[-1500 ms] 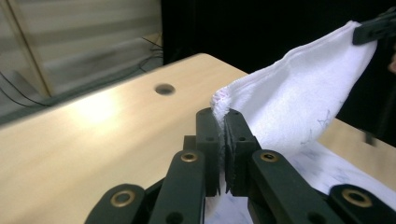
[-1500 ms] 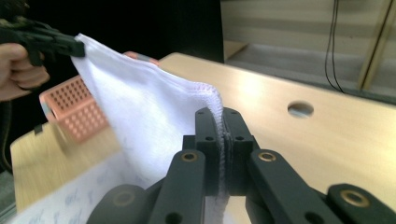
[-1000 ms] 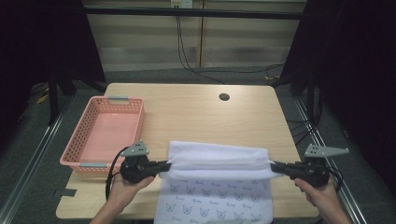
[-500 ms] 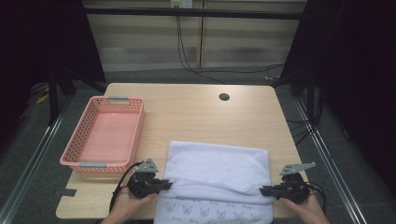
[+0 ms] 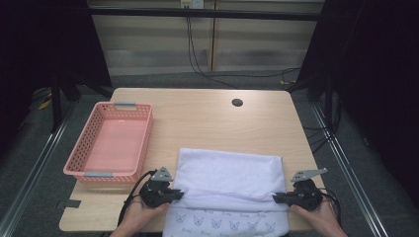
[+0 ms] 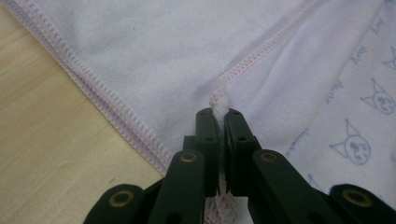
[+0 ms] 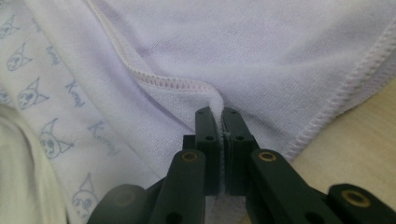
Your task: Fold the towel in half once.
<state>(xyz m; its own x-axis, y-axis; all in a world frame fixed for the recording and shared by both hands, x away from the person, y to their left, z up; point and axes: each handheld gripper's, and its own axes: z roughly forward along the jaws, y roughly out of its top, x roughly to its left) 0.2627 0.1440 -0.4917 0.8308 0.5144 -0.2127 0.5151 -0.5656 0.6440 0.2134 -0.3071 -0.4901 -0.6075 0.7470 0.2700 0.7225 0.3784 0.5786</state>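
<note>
Both the left gripper (image 6: 218, 122) and right gripper (image 7: 218, 120) are clenched on the stitched hem of a pale lilac towel (image 5: 230, 175), folded at the table's (image 5: 207, 116) near edge, its underside printed with cat faces and illegible script.

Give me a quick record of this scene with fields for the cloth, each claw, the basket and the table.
cloth: pale lilac towel, folded over on itself, cat-print side showing at the near edge, which hangs off the table
left claw: shut on the towel's stitched hem at its left side
right claw: shut on the hem at its right side
basket: pink plastic basket, nothing in it, left of the towel
table: light wooden table, round hole near the far edge
</note>
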